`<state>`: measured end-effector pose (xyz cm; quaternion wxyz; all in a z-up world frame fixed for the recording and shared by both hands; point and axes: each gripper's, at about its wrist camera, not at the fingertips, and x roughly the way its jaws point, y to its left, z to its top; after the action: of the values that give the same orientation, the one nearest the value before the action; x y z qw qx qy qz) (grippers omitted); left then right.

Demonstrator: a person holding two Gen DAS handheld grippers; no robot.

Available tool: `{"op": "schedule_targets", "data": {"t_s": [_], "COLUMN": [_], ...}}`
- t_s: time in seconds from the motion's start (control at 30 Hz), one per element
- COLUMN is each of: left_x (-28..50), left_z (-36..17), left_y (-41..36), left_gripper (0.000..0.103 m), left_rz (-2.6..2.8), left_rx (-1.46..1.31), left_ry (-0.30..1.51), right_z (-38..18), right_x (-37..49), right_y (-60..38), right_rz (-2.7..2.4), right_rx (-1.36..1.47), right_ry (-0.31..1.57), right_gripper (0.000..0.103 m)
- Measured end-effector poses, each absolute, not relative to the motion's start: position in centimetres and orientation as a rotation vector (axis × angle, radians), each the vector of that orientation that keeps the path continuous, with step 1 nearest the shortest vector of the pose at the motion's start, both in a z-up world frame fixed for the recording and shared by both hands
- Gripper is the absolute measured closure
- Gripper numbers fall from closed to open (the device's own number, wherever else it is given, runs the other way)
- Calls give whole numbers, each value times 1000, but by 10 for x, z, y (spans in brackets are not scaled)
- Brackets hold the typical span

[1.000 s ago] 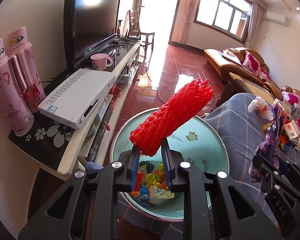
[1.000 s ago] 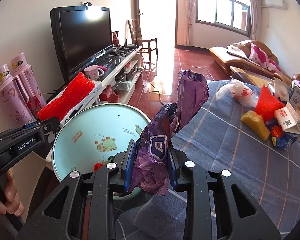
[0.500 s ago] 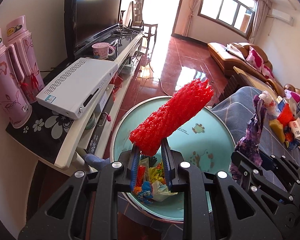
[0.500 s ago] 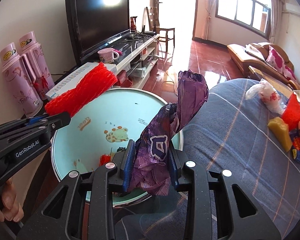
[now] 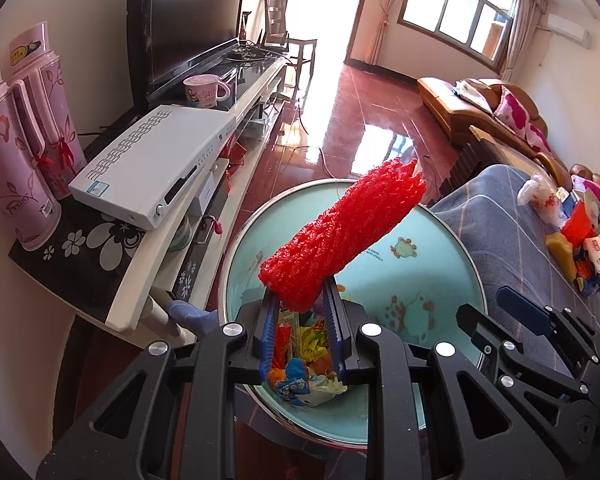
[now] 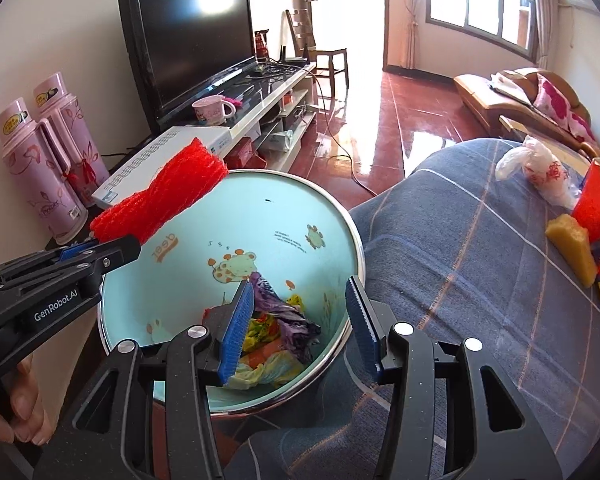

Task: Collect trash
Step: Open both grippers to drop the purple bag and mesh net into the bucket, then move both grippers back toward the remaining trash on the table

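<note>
Red foam net [image 5: 342,236] is gripped at its lower end between the blue pads [image 5: 269,334] of the left gripper [image 5: 302,336], and it points up and away over the bin [image 5: 456,272]. The bin is a round pale-blue one with cartoon frogs inside and a metal rim. On its bottom lies mixed trash, and a purple bag [image 6: 288,316] lies on top of this trash. The right gripper [image 6: 296,330] hangs over the near rim of the bin with its jaws wide apart and nothing between them; the purple bag is just below its left pad. To the right of the bin is a table with a blue checked cloth [image 6: 472,264], and more trash lies there: a white bag [image 6: 536,170], a yellow block [image 6: 574,246] and a red piece [image 6: 596,204]. To the left of the bin stands a TV shelf with a white box [image 5: 152,164].
</note>
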<state>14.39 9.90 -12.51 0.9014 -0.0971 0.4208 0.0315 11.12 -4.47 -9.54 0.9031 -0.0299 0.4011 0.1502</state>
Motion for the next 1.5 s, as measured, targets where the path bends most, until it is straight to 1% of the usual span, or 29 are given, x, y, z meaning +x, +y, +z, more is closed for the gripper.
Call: {"op": "schedule_targets", "data": {"t_s": [0.2, 0.27, 0.3, 0.33, 0.47, 0.53, 0.6, 0.67, 0.73, 0.93, 1.0, 1.13, 1.2, 1.33, 1.5], "left_x": [146, 146, 146, 145, 143, 141, 139, 137, 135, 126, 124, 119, 117, 114, 116], "left_z": [-132, -135, -135, -135, -130, -129, -127, -125, -121, -108, -105, -102, -101, -100, -102], "left_y": [92, 89, 89, 89, 86, 84, 79, 72, 65, 44, 35, 17, 7, -14, -42], "left_gripper": [78, 64, 48, 43, 42, 37, 36, 34, 28, 22, 19, 14, 13, 9, 8], "left_rz": [59, 69, 82, 96, 106, 107, 102, 89, 80, 47, 36, 13, -3, -47, -95], "left_rx": [-178, -168, -164, -157, -139, -137, -130, -119, -108, -79, -66, -44, -33, -6, 33], "left_ry": [895, 905, 905, 898, 879, 878, 878, 875, 866, 837, 832, 825, 825, 825, 830], "right_z": [-91, -89, -87, -86, -84, -83, -83, -82, -80, -77, -75, -74, -74, -75, -75], "right_x": [107, 104, 102, 101, 94, 90, 86, 81, 76, 63, 57, 47, 43, 37, 38], "right_y": [-57, -64, -68, -73, -92, -104, -117, -129, -142, -180, -193, -215, -226, -250, -283], "right_rz": [263, 246, 236, 226, 177, 151, 125, 93, 61, -31, -62, -117, -144, -186, -240], "right_rx": [-30, -16, -5, 4, 37, 62, 85, 107, 132, 198, 212, 238, 253, 276, 303], "right_ry": [826, 823, 818, 814, 803, 804, 803, 797, 789, 777, 765, 750, 742, 737, 727], "right_gripper": [54, 52, 51, 50, 46, 43, 40, 39, 39, 38, 33, 29, 26, 25, 20]}}
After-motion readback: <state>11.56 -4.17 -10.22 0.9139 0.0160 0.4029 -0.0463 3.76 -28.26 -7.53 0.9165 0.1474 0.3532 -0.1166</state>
